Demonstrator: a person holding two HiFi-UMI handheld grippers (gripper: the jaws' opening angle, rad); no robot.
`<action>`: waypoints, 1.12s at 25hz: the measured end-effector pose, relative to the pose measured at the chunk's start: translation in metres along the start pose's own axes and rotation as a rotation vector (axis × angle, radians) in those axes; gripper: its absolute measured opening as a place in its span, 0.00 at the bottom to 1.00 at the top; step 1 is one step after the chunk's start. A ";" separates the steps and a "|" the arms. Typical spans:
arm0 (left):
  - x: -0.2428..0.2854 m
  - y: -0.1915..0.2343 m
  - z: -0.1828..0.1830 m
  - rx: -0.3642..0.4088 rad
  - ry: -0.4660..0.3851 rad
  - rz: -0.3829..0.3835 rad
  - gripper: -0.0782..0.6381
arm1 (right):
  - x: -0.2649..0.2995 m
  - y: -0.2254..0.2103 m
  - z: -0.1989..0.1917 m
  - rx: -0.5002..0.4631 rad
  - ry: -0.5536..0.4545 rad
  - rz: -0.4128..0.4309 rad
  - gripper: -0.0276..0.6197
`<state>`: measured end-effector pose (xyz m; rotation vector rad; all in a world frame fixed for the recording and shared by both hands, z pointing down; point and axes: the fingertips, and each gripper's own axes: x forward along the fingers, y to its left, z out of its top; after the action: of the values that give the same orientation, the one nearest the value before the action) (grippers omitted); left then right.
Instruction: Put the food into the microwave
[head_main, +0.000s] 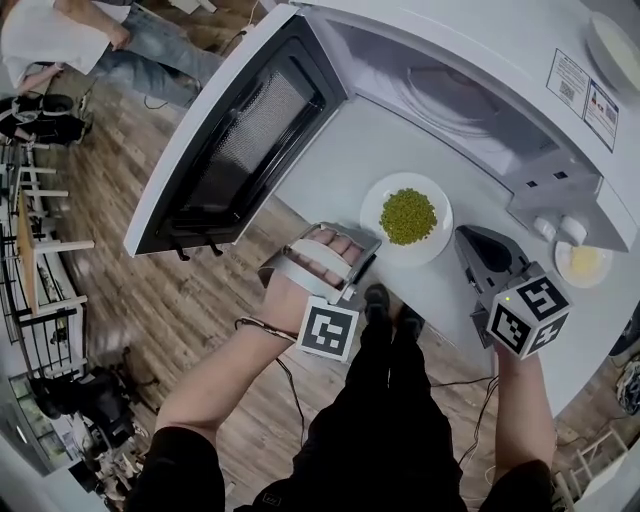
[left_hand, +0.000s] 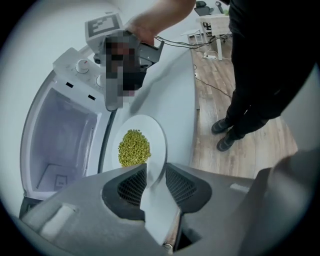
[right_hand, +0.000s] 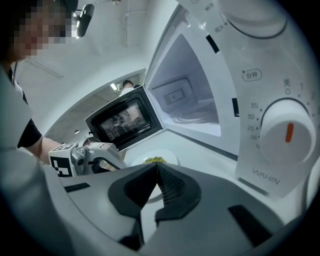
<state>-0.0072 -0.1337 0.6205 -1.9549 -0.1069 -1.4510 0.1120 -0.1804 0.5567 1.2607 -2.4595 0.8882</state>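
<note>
— Peas (head_main: 408, 216), on plate (head_main: 430, 250), tabletop (head_main: 330, 170), before open microwave (head_main: 400, 70). Tongs?
— Left tongs (left_hand: 155, 175) pinching plate rim; right tongs (right_hand: 154, 167) pressed together, empty. Step: grasp. Next: lift level, slide inside.

surface: white counter (head_main: 335, 145) | on it: microwave (head_main: 480, 30), plate (head_main: 373, 204), small dish (head_main: 583, 262)

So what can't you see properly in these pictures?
- Left gripper view: the left gripper has the rim of the plate between its jaws; whether they squeeze it doesn't show.
- Right gripper view: the right gripper, jaws shut, hides most of the plate.
- Head view: the microwave hides the back of its inside with its own top.
- Every view: the green food is too small to name.
</note>
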 end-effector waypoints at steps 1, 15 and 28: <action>0.000 -0.002 0.001 0.010 -0.004 -0.004 0.26 | 0.002 -0.002 0.002 0.003 0.002 -0.001 0.06; -0.005 0.021 -0.011 0.185 0.024 0.183 0.26 | 0.042 -0.022 0.010 0.018 0.057 -0.070 0.07; -0.003 0.033 -0.010 0.208 0.027 0.210 0.26 | 0.063 -0.037 0.007 -0.078 0.166 -0.145 0.26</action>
<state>-0.0015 -0.1631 0.6042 -1.7229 -0.0377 -1.2758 0.1045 -0.2420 0.5951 1.2658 -2.2224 0.8165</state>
